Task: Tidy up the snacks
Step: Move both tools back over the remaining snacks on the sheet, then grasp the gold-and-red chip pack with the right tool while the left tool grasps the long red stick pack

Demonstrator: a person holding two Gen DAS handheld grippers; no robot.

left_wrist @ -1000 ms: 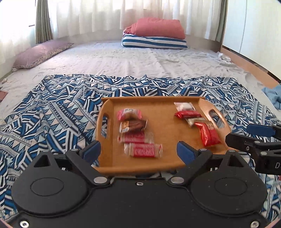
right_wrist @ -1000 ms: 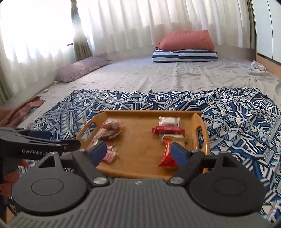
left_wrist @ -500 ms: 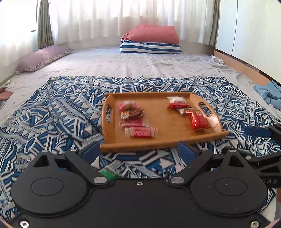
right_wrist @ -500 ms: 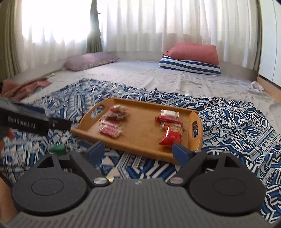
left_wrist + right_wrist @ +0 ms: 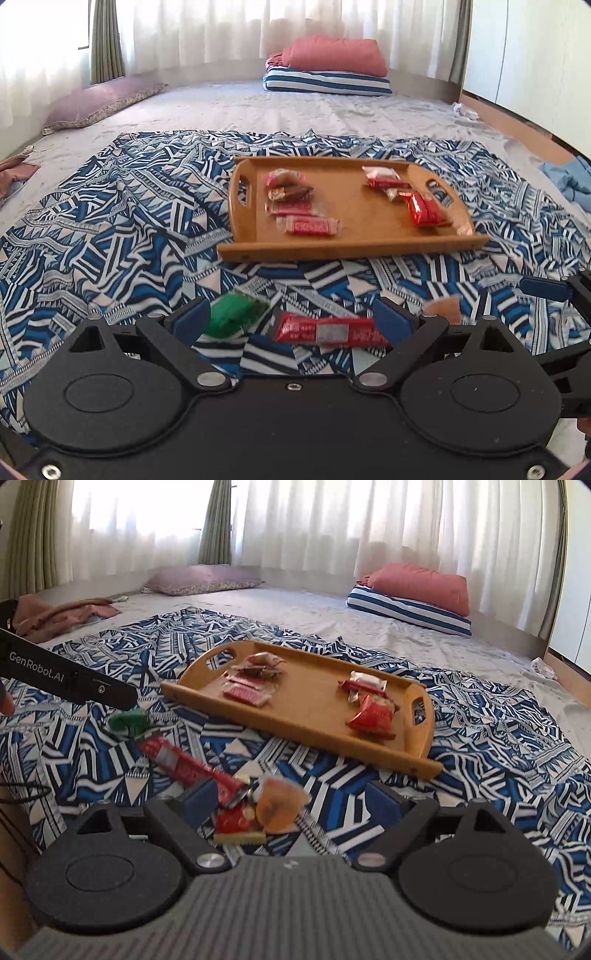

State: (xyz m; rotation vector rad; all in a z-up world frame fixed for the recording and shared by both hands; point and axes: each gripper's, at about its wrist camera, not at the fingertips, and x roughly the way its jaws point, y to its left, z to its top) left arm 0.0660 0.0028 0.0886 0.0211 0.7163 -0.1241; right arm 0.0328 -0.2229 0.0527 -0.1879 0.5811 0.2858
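Both grippers hang low over the loose snacks with their fingers wide apart and nothing held: the left gripper (image 5: 291,315) is over the green pack (image 5: 234,314) and the long red bar (image 5: 328,330), and the right gripper (image 5: 291,801), whose fingers have just been opening, is over the orange pack (image 5: 279,806) and a small red pack (image 5: 236,818). These packs lie so close, some touching, that a finger could grab 2 at once, push 1 away, or snag the wrinkly blue and white cloth (image 5: 110,229). The wooden tray (image 5: 354,251) sits near, farther up the cloth, with 2 little piles of snacks on it, in a bright room with a gray sheet, white curtains, and pillows by the windows.
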